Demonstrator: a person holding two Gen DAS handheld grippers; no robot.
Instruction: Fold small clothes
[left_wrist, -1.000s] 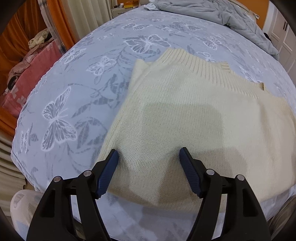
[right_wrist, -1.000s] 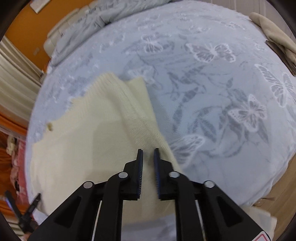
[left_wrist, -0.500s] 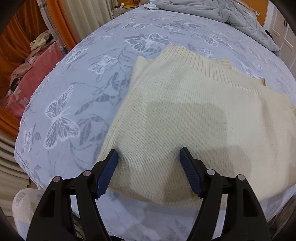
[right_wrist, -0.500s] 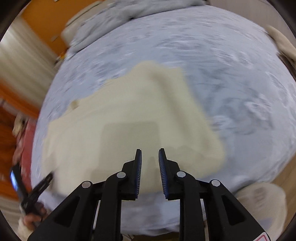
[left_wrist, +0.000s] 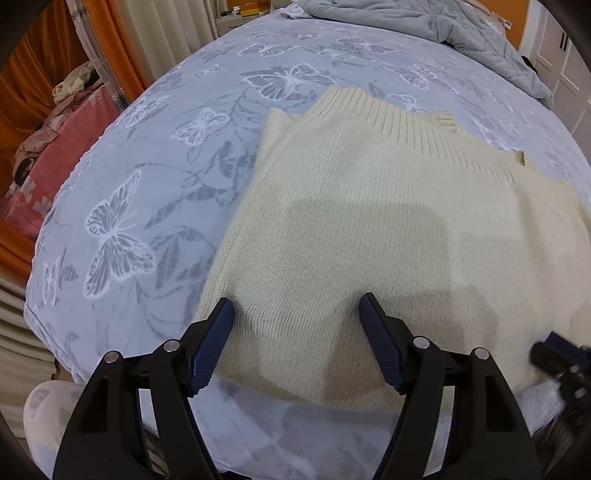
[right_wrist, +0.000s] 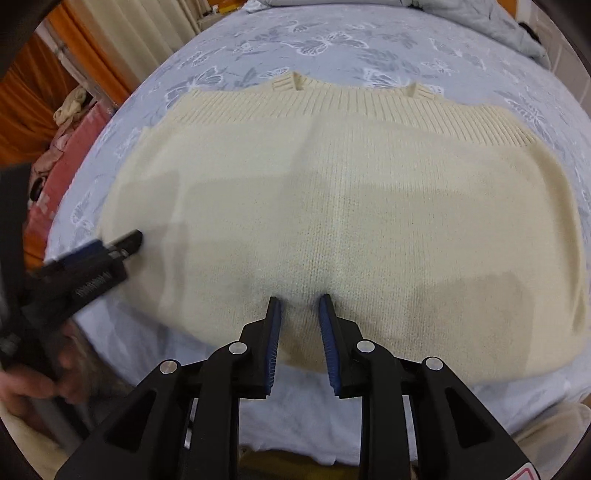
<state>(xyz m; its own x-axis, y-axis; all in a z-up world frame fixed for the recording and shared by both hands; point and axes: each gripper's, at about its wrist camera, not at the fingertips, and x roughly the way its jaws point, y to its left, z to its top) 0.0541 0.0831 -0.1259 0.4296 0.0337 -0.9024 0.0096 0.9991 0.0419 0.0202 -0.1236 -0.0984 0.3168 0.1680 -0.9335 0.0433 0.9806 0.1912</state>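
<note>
Cream ribbed-knit sweater (right_wrist: 343, 206) lies flat, centre frame, on the blue butterfly-print bed (right_wrist: 332, 40). Looks soft, light, stretchy; best pinched at the near edge. Left hand-held gripper (left_wrist: 297, 314) wide open; right hand-held gripper (right_wrist: 300, 306) narrowly open, empty.

Cream knit sweater (right_wrist: 351, 206) flat on butterfly bedspread (right_wrist: 332, 40), right gripper (right_wrist: 300, 306) fingers (right_wrist: 274, 317) slightly parted above its near edge

Honestly can't read any text anywhere in these. Closest thing is a red-and-white sticker (right_wrist: 526, 473) peeking in at the bottom corner of the right wrist view, but it's cut off, so nothing legible.
</note>
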